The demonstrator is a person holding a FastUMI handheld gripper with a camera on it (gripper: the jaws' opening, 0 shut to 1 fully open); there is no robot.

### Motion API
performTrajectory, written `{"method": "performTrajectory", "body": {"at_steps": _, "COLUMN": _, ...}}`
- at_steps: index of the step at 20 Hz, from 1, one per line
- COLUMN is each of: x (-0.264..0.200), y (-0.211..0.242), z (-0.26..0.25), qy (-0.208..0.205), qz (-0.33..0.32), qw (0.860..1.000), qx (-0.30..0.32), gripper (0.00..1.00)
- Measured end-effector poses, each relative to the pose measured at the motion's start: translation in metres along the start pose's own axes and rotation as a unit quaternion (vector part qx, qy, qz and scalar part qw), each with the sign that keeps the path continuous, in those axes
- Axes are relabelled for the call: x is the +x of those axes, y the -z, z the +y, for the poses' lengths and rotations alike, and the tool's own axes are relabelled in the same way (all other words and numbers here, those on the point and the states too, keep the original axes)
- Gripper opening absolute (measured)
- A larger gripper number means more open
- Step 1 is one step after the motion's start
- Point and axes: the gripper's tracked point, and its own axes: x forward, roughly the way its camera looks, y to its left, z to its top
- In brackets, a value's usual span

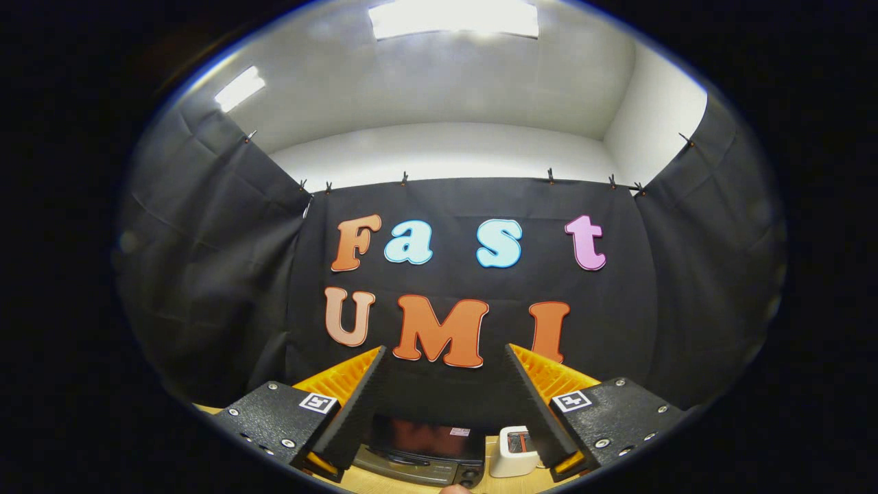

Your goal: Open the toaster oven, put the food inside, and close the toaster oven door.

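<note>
Dark toaster oven (425,446) low between fingers, hand-held gripper (446,357) spread wide, empty

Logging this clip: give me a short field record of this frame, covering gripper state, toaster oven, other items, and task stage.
gripper: gripper open, fingers spread wide, nothing between them, held high and aimed at the booth wall
toaster oven: toaster oven sits low between the fingers on the wooden table, door shut
nearby item: small white appliance beside the oven, by the right finger
food: a small rounded bit just in front of the oven, too little visible to identify
task stage: door not yet opened
</note>
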Motion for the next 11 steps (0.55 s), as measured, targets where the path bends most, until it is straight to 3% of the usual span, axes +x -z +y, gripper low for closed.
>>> {"method": "performTrajectory", "body": {"at_steps": 11, "x": -0.0058, "y": 0.0008, "z": 0.0040, "qy": -0.011, "qz": -0.009, "qw": 1.000, "qx": -0.002, "gripper": 0.98}}
